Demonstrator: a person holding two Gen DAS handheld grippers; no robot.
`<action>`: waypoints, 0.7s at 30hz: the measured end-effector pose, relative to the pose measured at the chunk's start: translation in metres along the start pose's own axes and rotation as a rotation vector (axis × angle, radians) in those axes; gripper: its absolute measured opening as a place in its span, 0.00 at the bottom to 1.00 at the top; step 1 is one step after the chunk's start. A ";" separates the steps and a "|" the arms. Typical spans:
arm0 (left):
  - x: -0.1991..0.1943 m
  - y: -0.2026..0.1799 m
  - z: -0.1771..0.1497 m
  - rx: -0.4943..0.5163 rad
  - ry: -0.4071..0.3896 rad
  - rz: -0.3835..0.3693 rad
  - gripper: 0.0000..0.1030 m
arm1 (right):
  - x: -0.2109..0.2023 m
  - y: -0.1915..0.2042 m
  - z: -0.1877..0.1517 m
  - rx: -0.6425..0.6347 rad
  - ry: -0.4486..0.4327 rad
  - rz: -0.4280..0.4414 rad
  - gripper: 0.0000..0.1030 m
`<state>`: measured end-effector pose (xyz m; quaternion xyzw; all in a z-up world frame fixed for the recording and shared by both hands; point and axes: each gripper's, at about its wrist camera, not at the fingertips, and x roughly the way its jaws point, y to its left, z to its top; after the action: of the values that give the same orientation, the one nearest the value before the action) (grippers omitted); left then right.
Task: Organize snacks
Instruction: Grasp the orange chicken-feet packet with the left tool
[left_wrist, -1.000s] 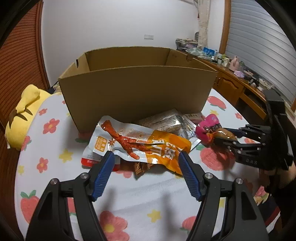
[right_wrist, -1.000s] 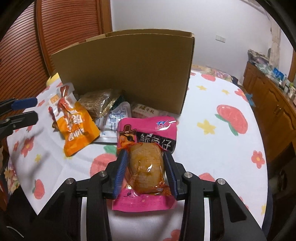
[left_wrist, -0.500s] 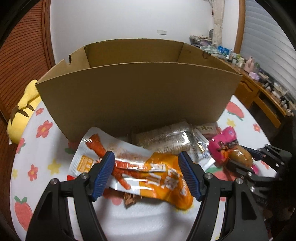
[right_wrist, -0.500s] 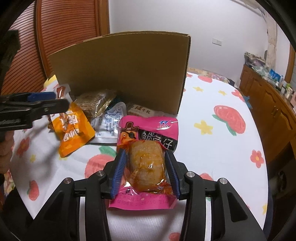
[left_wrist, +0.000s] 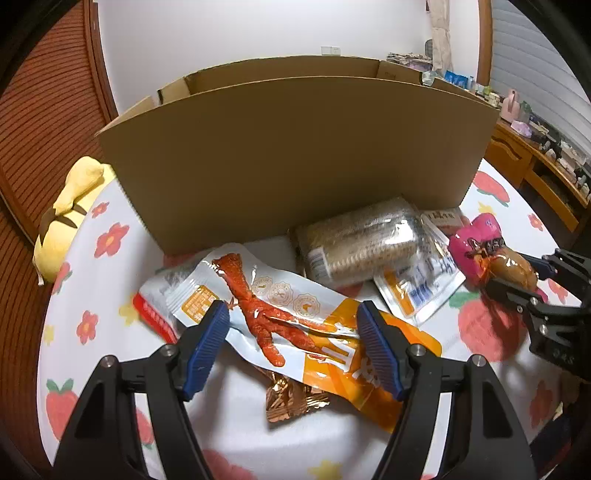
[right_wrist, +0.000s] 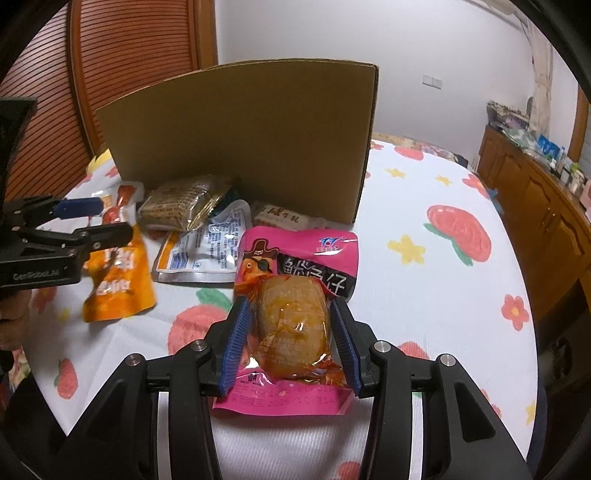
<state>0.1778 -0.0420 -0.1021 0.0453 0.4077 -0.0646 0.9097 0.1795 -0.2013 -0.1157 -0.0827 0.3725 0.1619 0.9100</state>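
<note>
Cardboard box (left_wrist: 295, 147) (open-topped) walls off snack packets (left_wrist: 362, 240).

White plaster wall (right_wrist: 332, 33) with a switch plate (right_wrist: 432, 81). Reddish slatted wooden door (right_wrist: 122, 62) to one side. Wooden cabinets (right_wrist: 535, 206), cluttered tops. Ribbed grey blind (left_wrist: 532, 70). Bench cloth (right_wrist: 436, 295) white, strawberry and flower print.

Left hand-held gripper (left_wrist: 293, 341) spread wide; right hand-held gripper (right_wrist: 291, 341) seemingly clamped.
</note>
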 end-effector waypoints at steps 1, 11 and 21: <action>-0.003 0.002 -0.002 -0.002 -0.001 -0.011 0.70 | 0.000 0.000 0.000 -0.001 0.001 -0.001 0.45; -0.036 0.018 -0.020 -0.065 -0.028 -0.080 0.70 | 0.001 -0.001 0.000 0.000 0.008 -0.001 0.46; -0.026 0.021 -0.018 -0.122 0.022 -0.159 0.70 | 0.001 -0.001 0.000 0.000 0.014 -0.002 0.47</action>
<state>0.1507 -0.0164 -0.0938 -0.0418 0.4233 -0.1112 0.8982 0.1803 -0.2020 -0.1161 -0.0842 0.3788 0.1604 0.9076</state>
